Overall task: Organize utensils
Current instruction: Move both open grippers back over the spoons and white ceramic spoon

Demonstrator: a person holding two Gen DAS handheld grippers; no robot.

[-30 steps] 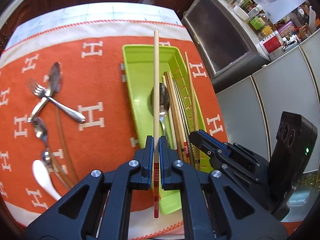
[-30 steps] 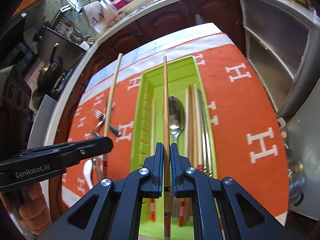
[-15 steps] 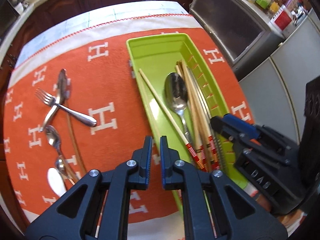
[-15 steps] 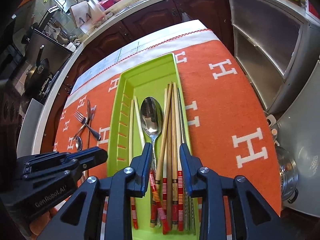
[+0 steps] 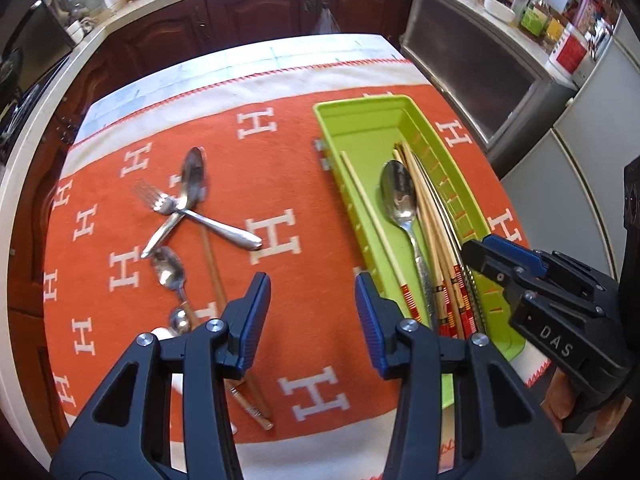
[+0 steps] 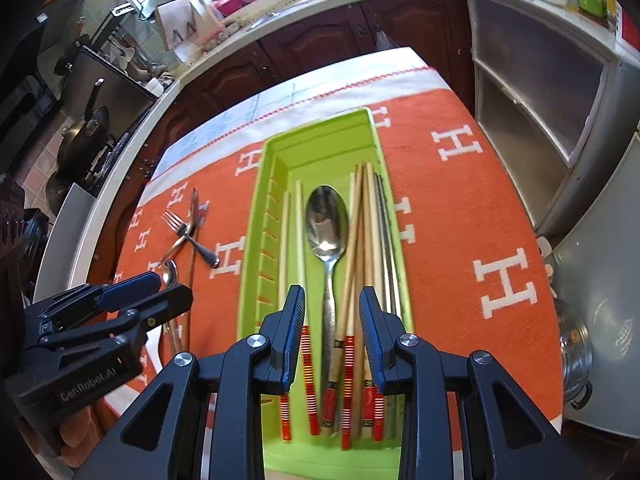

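Left tool (image 5: 312, 304): black body, blue-padded fingers (image 5: 370, 312), pitched steeply down over the orange cloth, just left of the green tray (image 5: 360, 114). Jaws have just been opening; they stand well apart with nothing between them.

Right tool (image 6: 330, 332): same build, pitched steeply down above the near end of the green tray. Jaws parted, pads clear of everything; they have just been opening, and nothing is gripped.

Relative placement: the two tools sit side by side, apart, the left one outside the tray's left wall, the right one over its interior. Fingers of the person's right hand (image 5: 560, 400) show behind the right tool's body.
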